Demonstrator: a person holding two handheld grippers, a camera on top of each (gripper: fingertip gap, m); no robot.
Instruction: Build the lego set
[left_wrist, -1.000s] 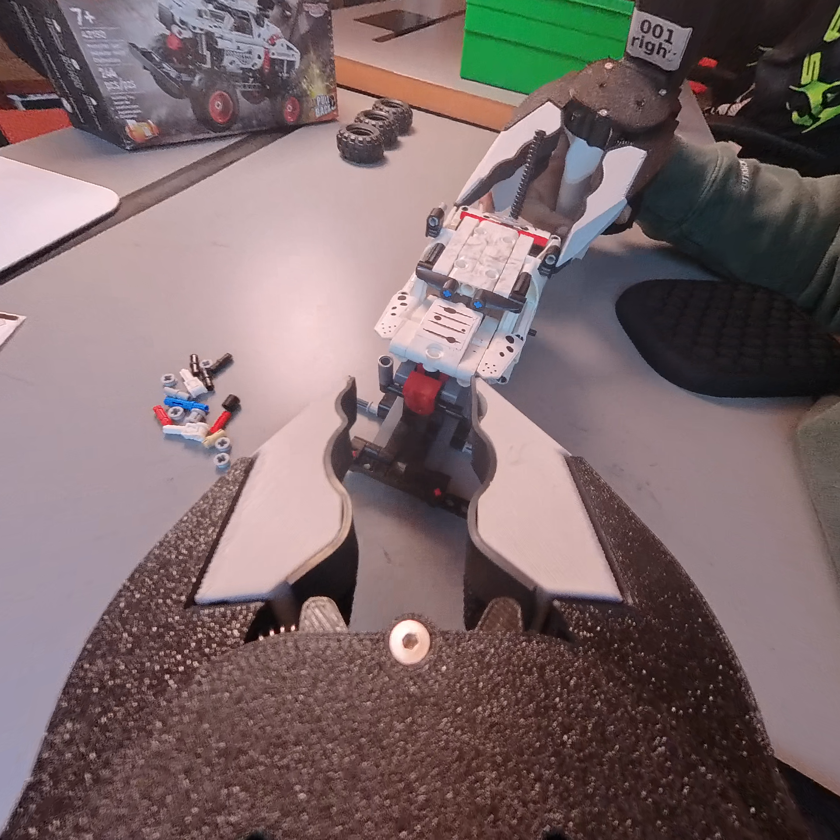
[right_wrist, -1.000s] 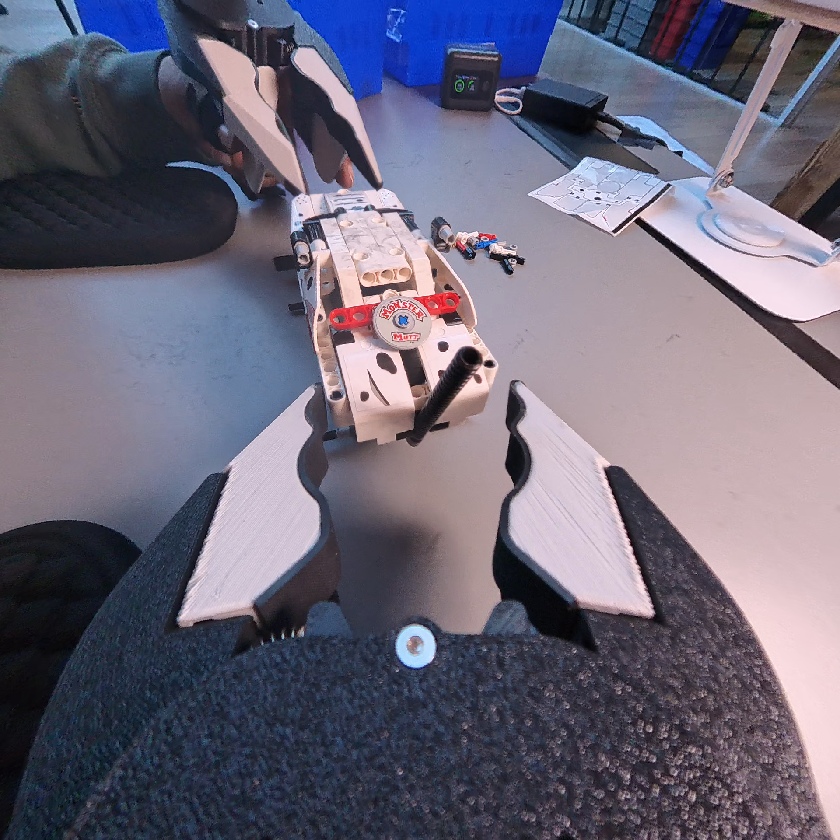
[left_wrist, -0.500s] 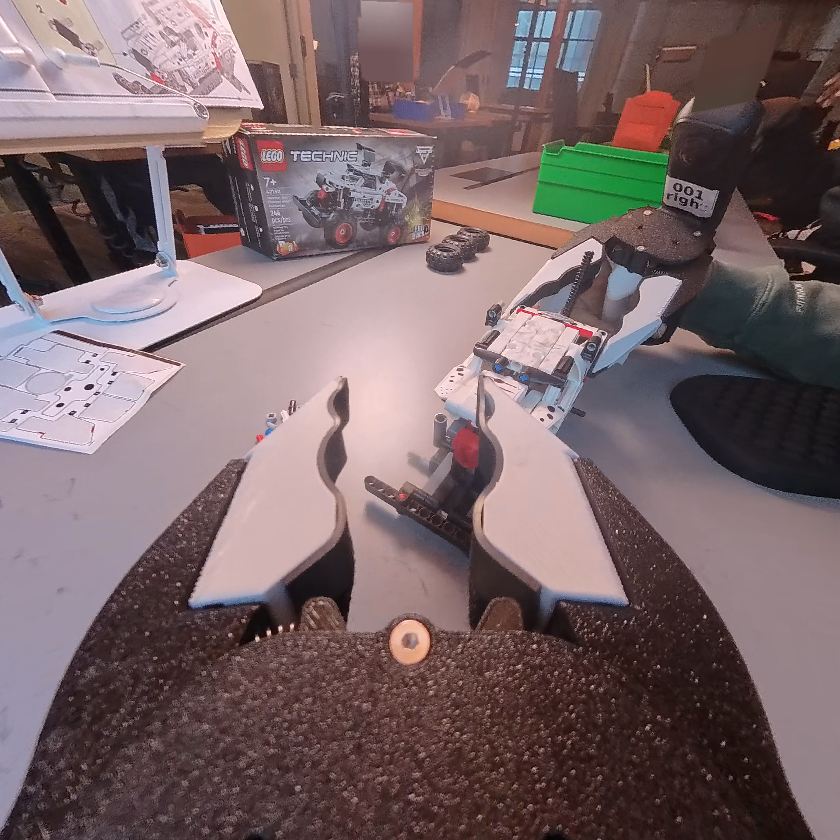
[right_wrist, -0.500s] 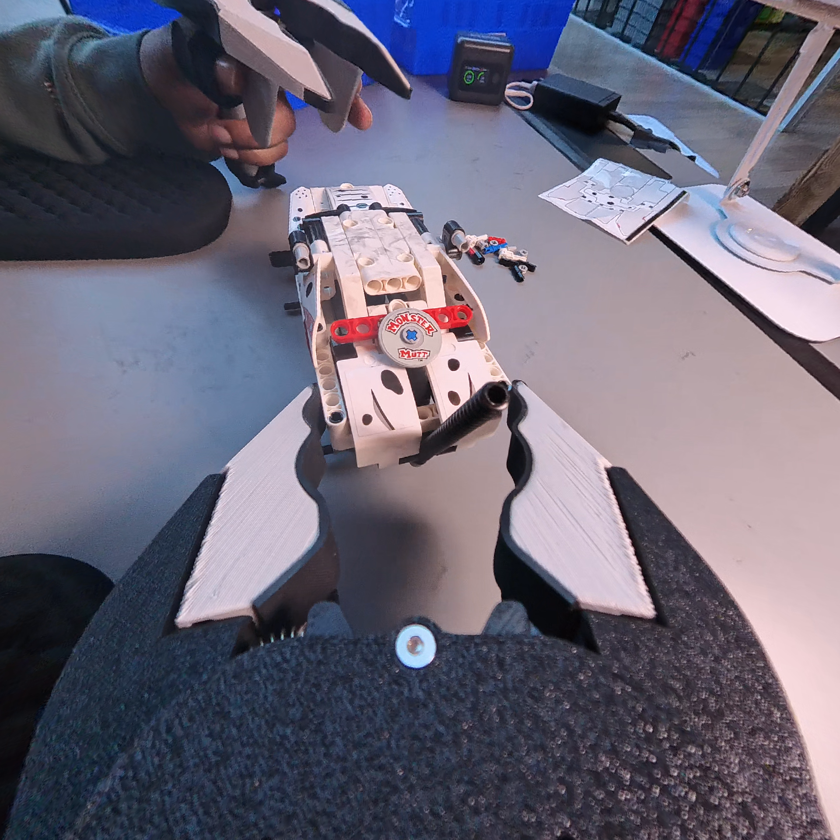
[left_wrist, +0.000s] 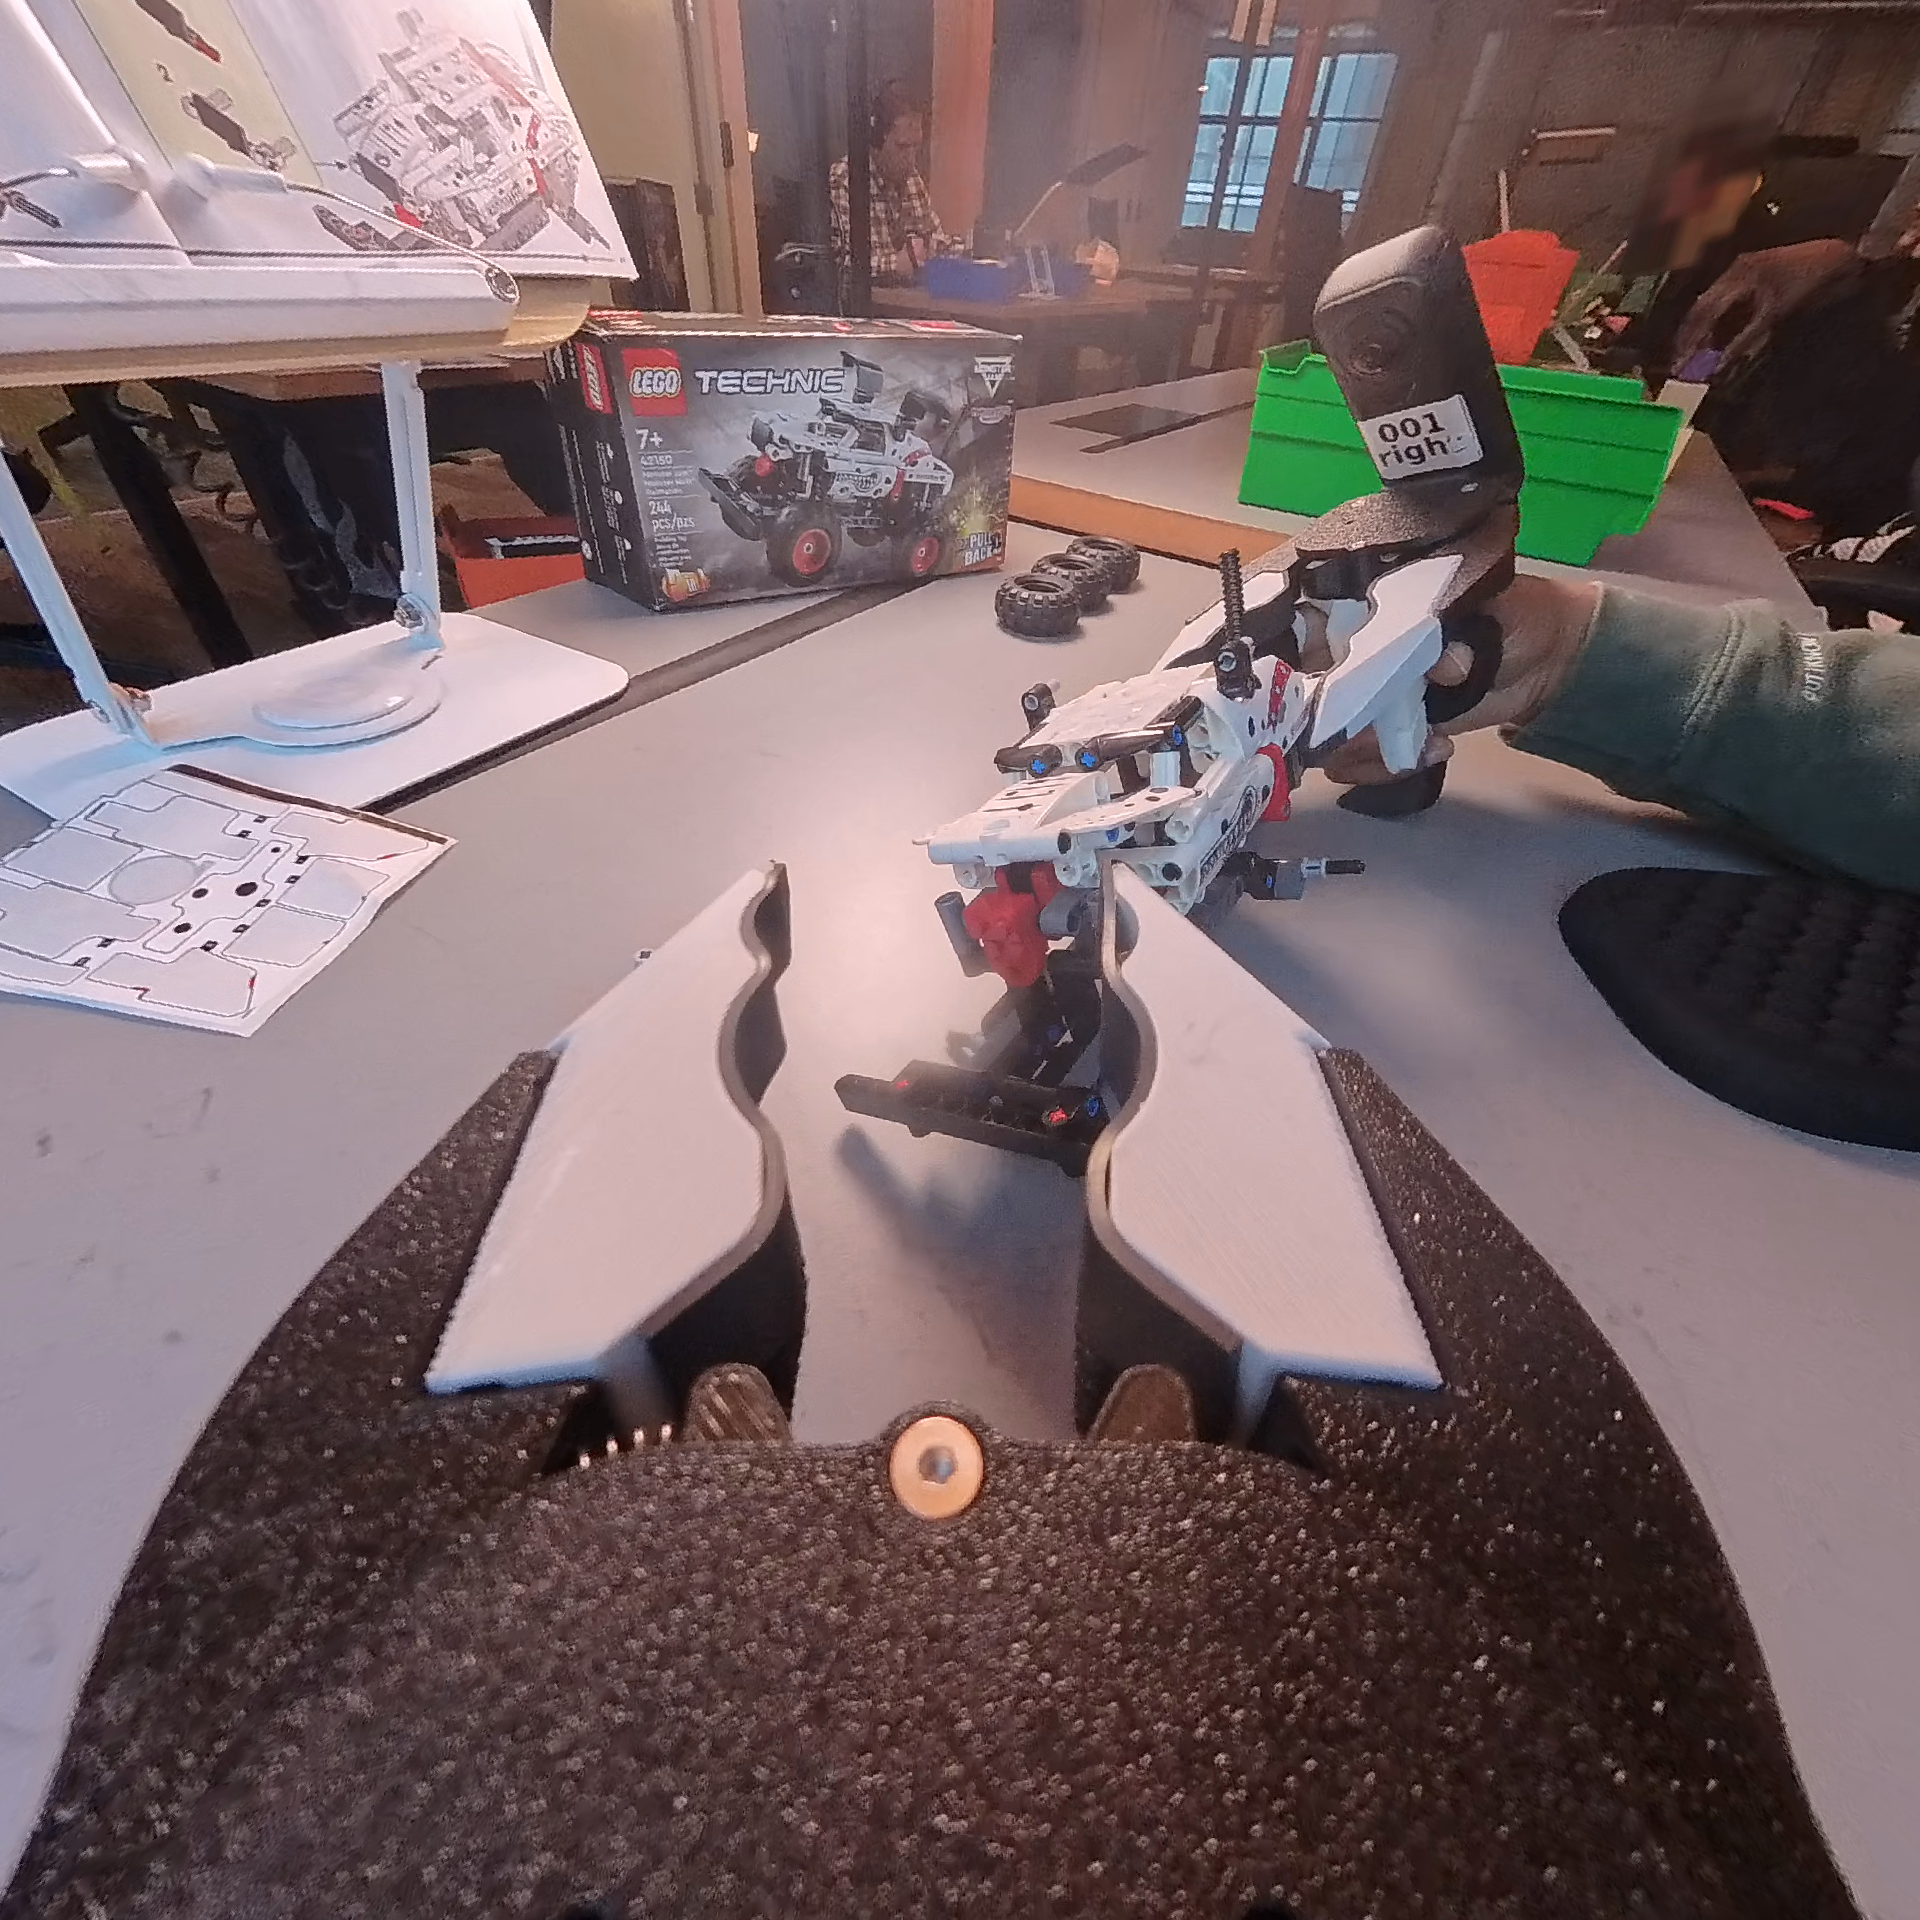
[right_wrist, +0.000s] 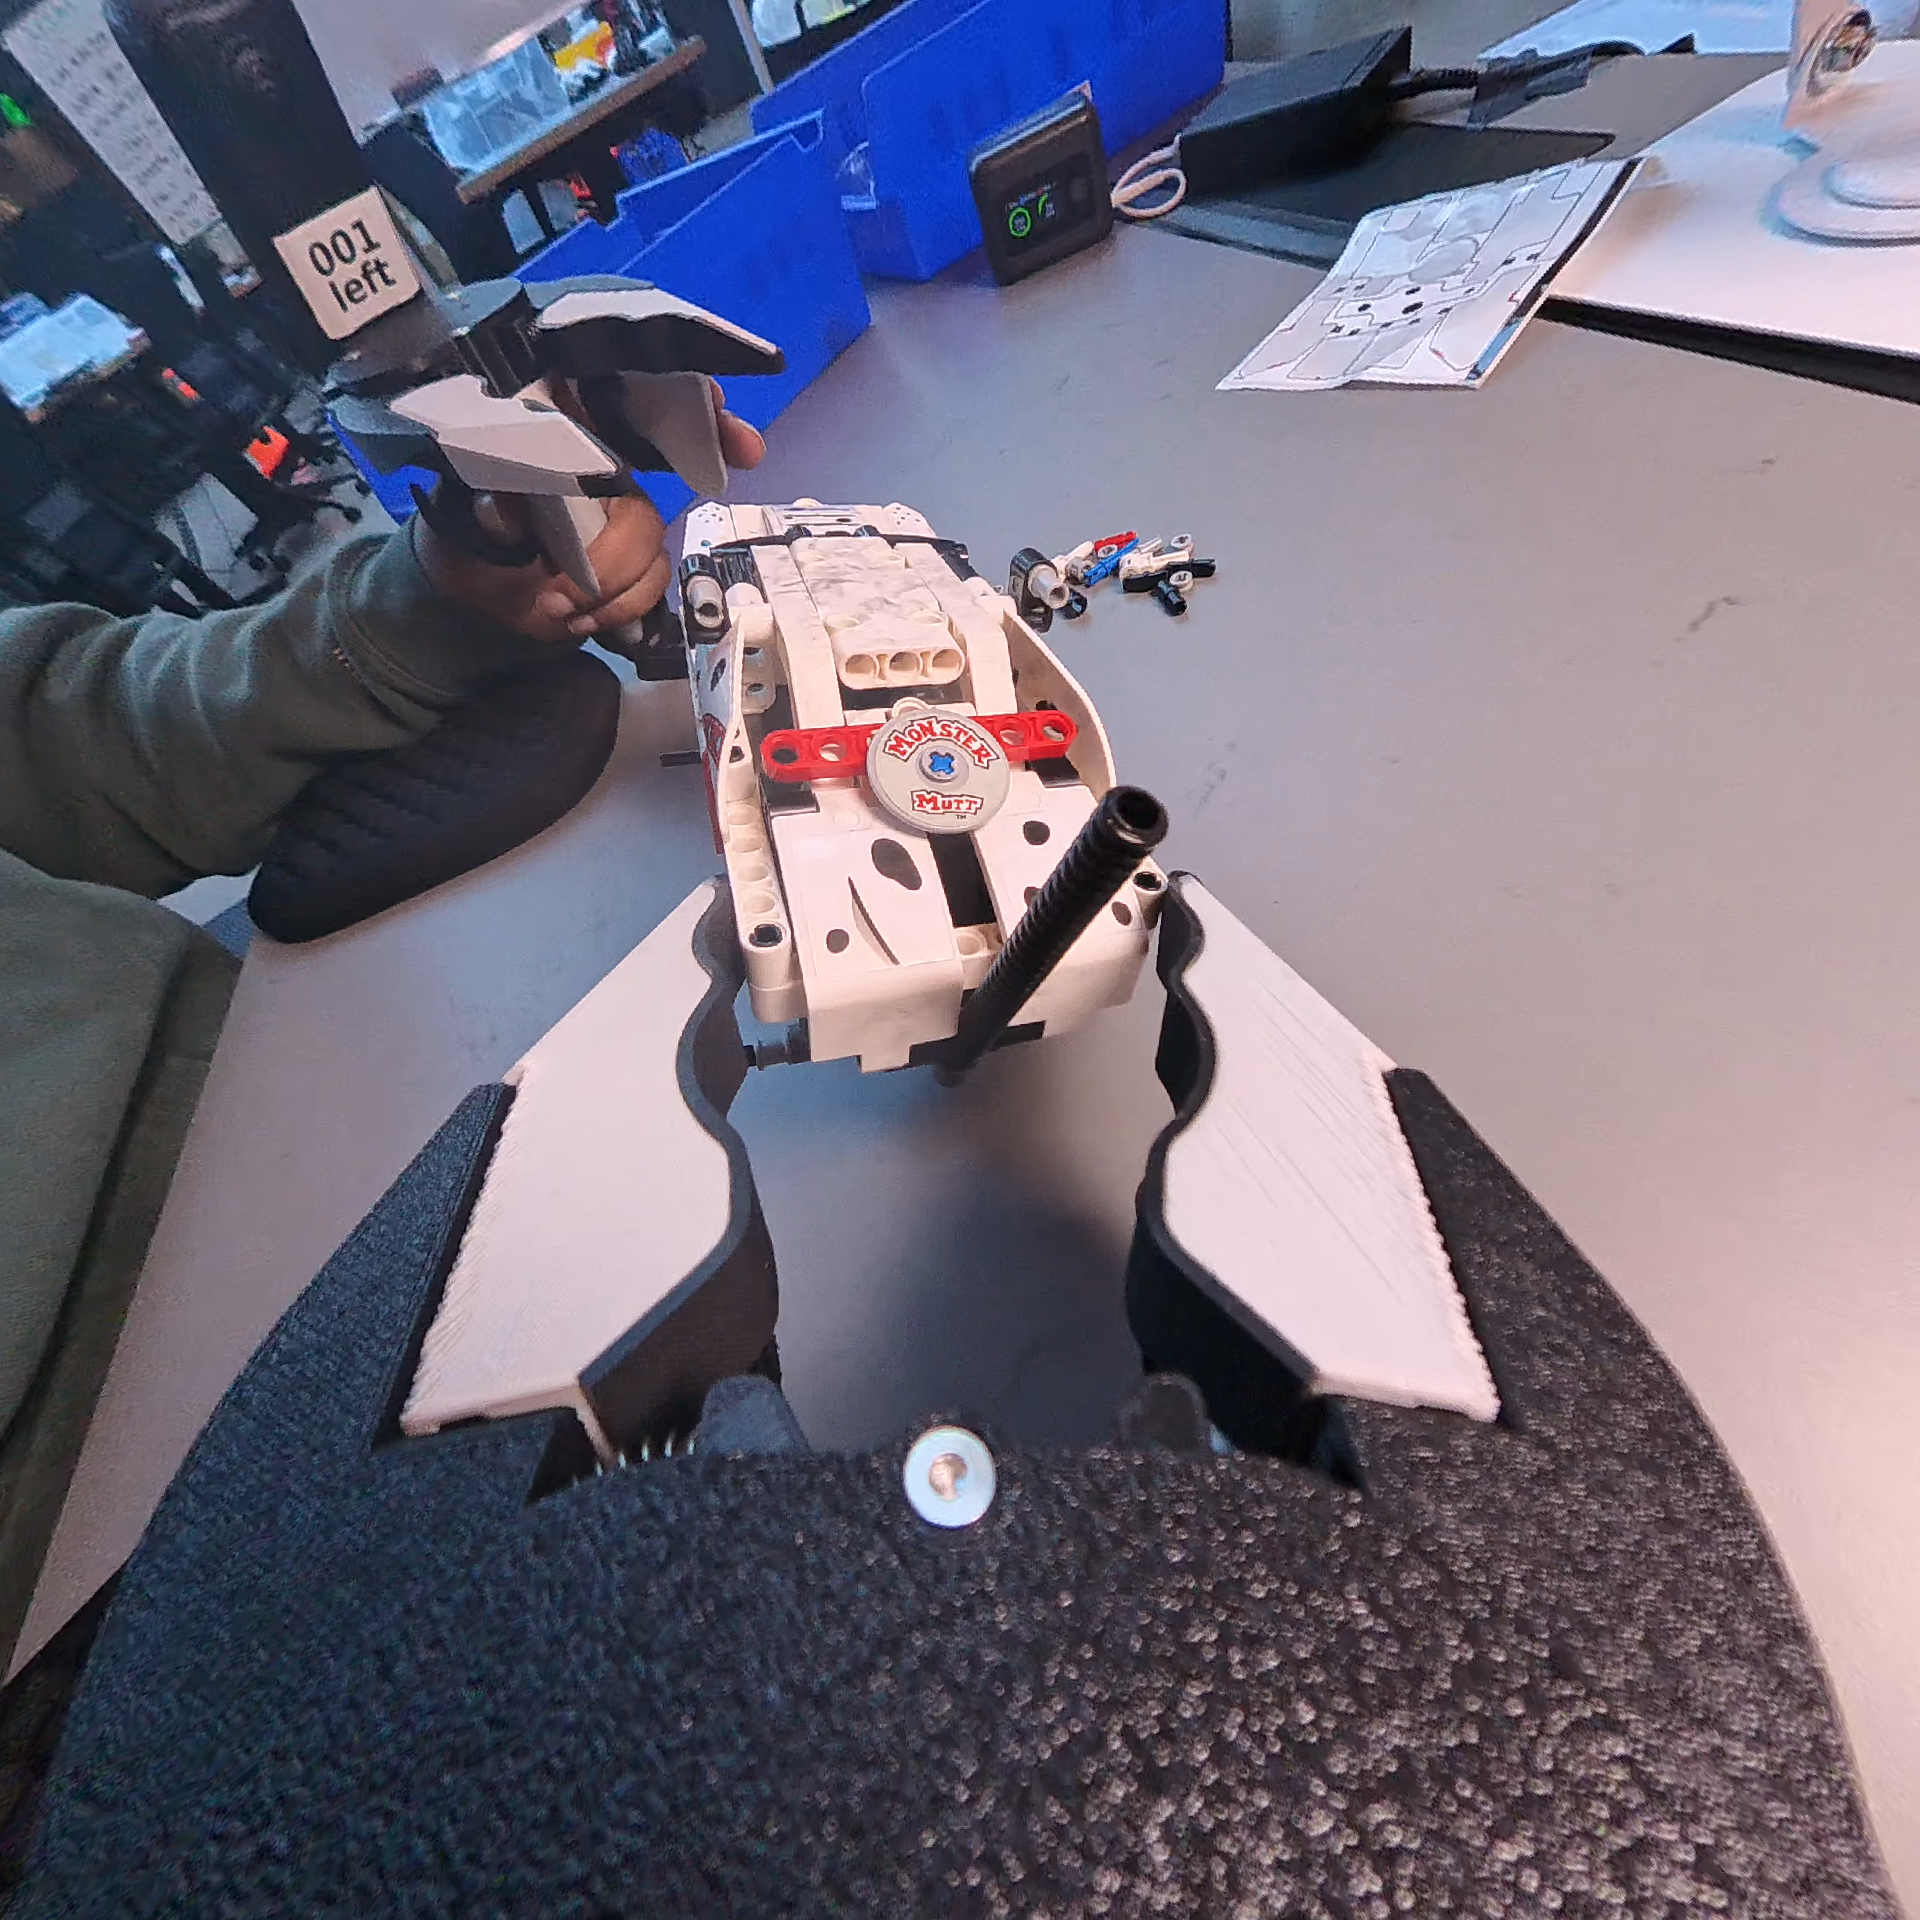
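A white, wheel-less lego truck (left_wrist: 1101, 800) with a black front bumper and a red block lies on the grey table. It also shows in the right wrist view (right_wrist: 894, 623), with a red beam, a round badge and a black ribbed tube on its rear. My right gripper (right_wrist: 940, 899) has a finger against each side of the truck's rear, which looks slightly raised; the left wrist view shows this gripper too (left_wrist: 1247, 696). My left gripper (left_wrist: 940, 894) is open and empty, just short of the bumper. In the right wrist view it hangs above the table (right_wrist: 696, 421).
Small loose parts (right_wrist: 1122, 566) lie beside the truck. Three black tyres (left_wrist: 1065, 587), the set's box (left_wrist: 790, 468) and a green bin (left_wrist: 1455, 447) stand farther back. A white instruction stand (left_wrist: 312, 707) and sticker sheet (left_wrist: 177, 883) are at the left. A black wrist pad (left_wrist: 1756, 997) lies at the right.
My left gripper has lifted and tilted up, off the truck's front. My right gripper has moved forward until its fingers flank and touch the truck's rear, which now sits tilted.
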